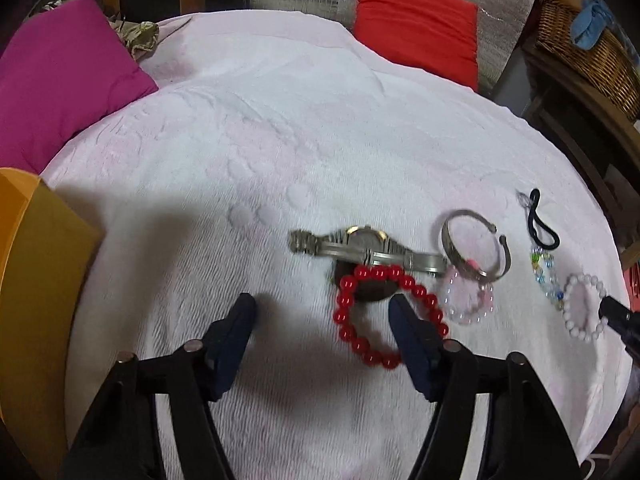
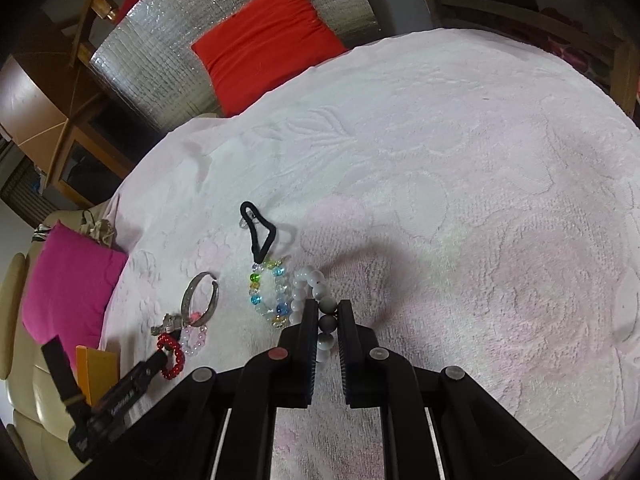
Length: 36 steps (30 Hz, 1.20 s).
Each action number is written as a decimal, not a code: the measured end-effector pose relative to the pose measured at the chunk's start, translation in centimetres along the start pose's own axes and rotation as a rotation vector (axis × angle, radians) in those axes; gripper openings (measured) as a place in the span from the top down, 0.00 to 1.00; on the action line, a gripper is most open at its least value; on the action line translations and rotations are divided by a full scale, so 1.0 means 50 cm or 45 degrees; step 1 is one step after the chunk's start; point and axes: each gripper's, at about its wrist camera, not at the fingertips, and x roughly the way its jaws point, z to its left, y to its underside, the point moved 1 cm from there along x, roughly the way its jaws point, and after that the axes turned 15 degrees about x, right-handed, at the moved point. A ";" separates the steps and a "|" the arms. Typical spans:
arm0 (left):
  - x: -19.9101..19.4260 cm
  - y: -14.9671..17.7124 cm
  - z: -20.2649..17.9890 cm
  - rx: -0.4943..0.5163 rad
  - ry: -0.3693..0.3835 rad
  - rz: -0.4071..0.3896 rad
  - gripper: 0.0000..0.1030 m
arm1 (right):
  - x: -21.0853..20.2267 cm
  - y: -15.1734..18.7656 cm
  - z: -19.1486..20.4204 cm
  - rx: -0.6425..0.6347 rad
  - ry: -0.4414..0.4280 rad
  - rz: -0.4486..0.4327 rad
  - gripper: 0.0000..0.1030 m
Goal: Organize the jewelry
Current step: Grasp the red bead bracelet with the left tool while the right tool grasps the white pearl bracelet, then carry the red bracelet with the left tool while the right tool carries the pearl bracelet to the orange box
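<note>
A red bead bracelet [image 1: 345, 312] lies on the pale pink cloth [image 1: 280, 140], overlapping a steel watch [image 1: 360, 246]. My left gripper [image 1: 322, 308] hovers over it, open; its right finger rests inside the red loop and the left finger stands clear on the cloth. Nothing is pinched. To the right lie a silver cuff [image 1: 452, 248], a clear pink bead bracelet [image 1: 468, 316], a multicoloured crystal bracelet [image 2: 256, 300] and a black hair tie [image 2: 260, 248]. My right gripper [image 2: 327, 308] is shut on the white bead bracelet [image 2: 298, 292], with grey-white beads squeezed between its pads.
An orange box [image 1: 40, 260] stands at the left edge of the cloth. A magenta cushion [image 1: 60, 80] sits at the back left and a red cushion [image 1: 416, 28] at the back. A wicker basket [image 1: 580, 48] is off to the right. A dark round disc [image 1: 368, 292] lies under the watch.
</note>
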 end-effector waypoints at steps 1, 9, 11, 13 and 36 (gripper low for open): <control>0.002 0.000 -0.003 0.005 0.004 0.002 0.44 | 0.000 0.001 0.000 0.000 0.000 0.000 0.90; -0.011 0.015 -0.023 0.089 0.061 -0.010 0.87 | -0.029 0.004 0.018 -0.021 -0.040 -0.080 0.90; -0.019 0.023 -0.016 0.057 0.140 -0.023 0.91 | -0.039 0.006 0.023 -0.027 -0.059 -0.110 0.90; -0.027 0.032 -0.017 0.055 0.172 -0.025 0.91 | -0.050 0.009 0.030 -0.038 -0.068 -0.146 0.90; -0.118 0.051 0.011 0.125 0.250 -0.122 0.91 | -0.068 0.014 0.057 -0.050 -0.151 -0.197 0.90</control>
